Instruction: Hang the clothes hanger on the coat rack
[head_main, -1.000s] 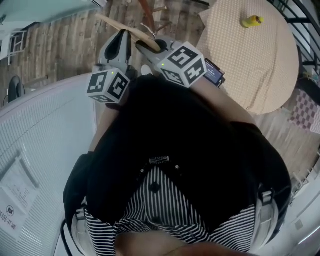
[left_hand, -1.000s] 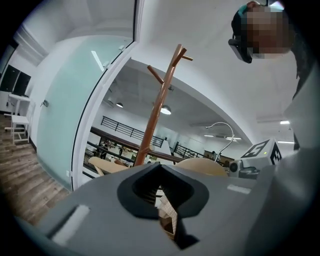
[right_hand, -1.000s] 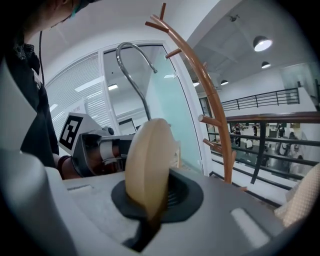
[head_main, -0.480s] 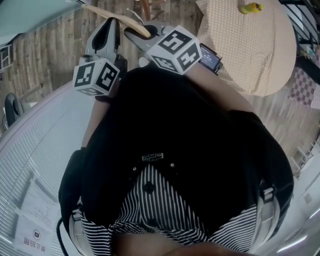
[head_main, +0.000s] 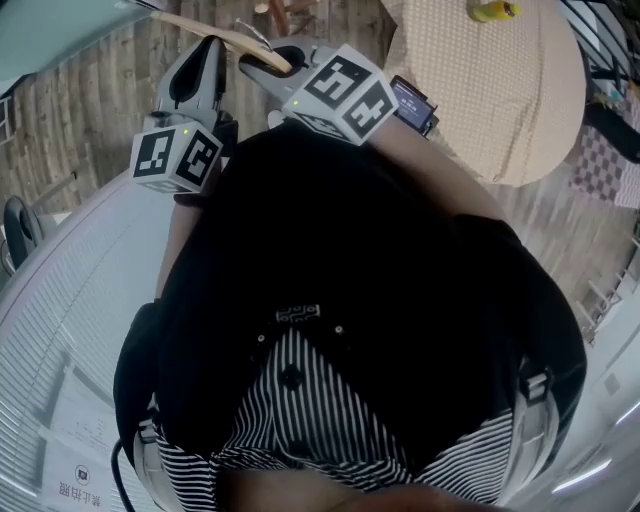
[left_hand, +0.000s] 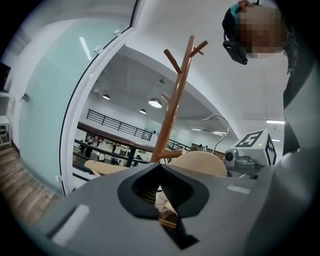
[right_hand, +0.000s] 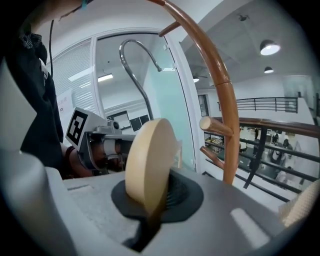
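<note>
Two grippers sit side by side in front of you. Your right gripper (right_hand: 150, 202) is clamped edge-on around the pale, rounded wooden clothes hanger with a steel hook (right_hand: 147, 155). Your left gripper (left_hand: 165, 202) has its jaws drawn together just beside the hanger; what sits in their slot is unclear. Just beyond stands the brown wooden coat rack (left_hand: 176, 100), with the hanger not yet on it.

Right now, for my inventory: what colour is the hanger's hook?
Silver; hook clearest in right gripper view.

Smooth pale wooden hanger (right_hand: 147, 165) with shiny metal hook (right_hand: 142, 100), glossy brown wooden coat rack (right_hand: 230, 135)
</note>
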